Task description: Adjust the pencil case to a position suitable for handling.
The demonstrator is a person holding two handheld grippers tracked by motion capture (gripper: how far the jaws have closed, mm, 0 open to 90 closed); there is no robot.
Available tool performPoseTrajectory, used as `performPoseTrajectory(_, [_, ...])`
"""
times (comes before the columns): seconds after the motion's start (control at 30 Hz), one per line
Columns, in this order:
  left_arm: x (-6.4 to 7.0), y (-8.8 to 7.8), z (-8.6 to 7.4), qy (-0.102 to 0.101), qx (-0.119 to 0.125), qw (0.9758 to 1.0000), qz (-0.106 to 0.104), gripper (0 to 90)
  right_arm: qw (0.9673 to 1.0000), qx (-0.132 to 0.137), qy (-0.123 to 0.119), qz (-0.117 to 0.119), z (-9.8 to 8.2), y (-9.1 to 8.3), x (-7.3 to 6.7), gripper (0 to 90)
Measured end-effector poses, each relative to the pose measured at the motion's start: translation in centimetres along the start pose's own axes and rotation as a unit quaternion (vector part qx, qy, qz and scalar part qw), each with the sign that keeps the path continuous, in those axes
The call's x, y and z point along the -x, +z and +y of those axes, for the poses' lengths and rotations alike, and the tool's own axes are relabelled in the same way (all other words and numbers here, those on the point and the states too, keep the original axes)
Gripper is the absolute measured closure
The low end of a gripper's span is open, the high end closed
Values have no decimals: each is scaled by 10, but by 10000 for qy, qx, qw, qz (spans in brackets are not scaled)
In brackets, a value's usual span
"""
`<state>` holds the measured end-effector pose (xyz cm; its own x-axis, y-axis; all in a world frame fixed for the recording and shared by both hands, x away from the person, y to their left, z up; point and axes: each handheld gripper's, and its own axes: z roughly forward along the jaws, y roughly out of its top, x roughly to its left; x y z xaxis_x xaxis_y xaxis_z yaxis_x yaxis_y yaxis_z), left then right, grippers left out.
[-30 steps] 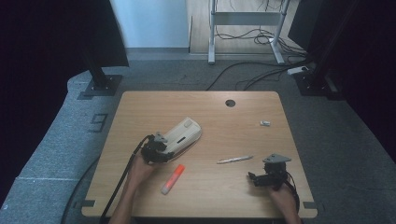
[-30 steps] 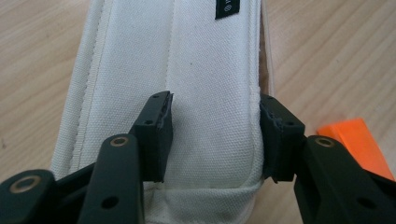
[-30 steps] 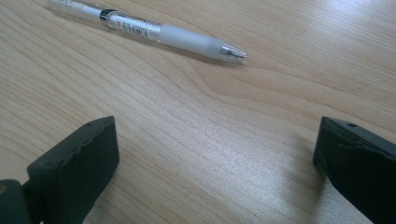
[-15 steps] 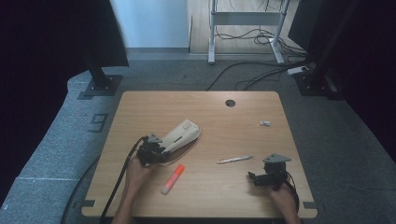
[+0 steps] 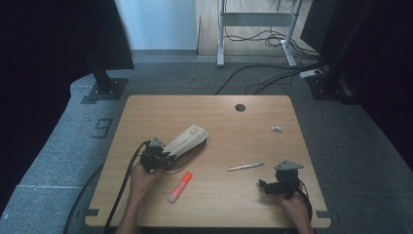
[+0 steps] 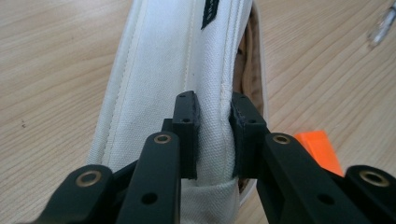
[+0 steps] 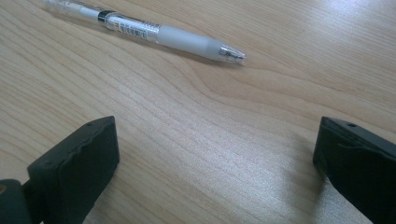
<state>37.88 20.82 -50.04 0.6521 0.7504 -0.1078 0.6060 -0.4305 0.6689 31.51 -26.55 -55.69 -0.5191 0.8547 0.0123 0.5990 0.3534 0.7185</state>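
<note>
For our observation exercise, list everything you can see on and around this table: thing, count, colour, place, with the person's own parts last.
Table: one, light wood, centre, with a dark round hole near its far edge.
Pencil case: one, cream fabric, left of centre, open along one side, one end clamped.
Highlighter: one, orange, near edge, left of centre.
Pen: one, clear and white, right of centre.
Small object: one, whitish, far right; too small to identify.
Cables: several, dark, on the grey floor beyond the table.
Left hand-held gripper: one, black, shut on the pencil case.
Right hand-held gripper: one, black, open, near right corner.
</note>
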Motion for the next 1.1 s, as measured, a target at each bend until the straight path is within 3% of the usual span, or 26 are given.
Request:
performPoseTrajectory(0.37, [-7,-13,-1,-162,405,9987,-277,760,10000,-5,0,3,0,0,0,0])
performPoseTrajectory(0.63, [-9,-14,-2,-234,455,9980,-383,759,10000,-14,-9,17,0,0,0,1])
performPoseTrajectory(1.1, [-12,-17,-2,-299,494,9970,-522,760,9997,-120,-12,190,7,-5,3,81])
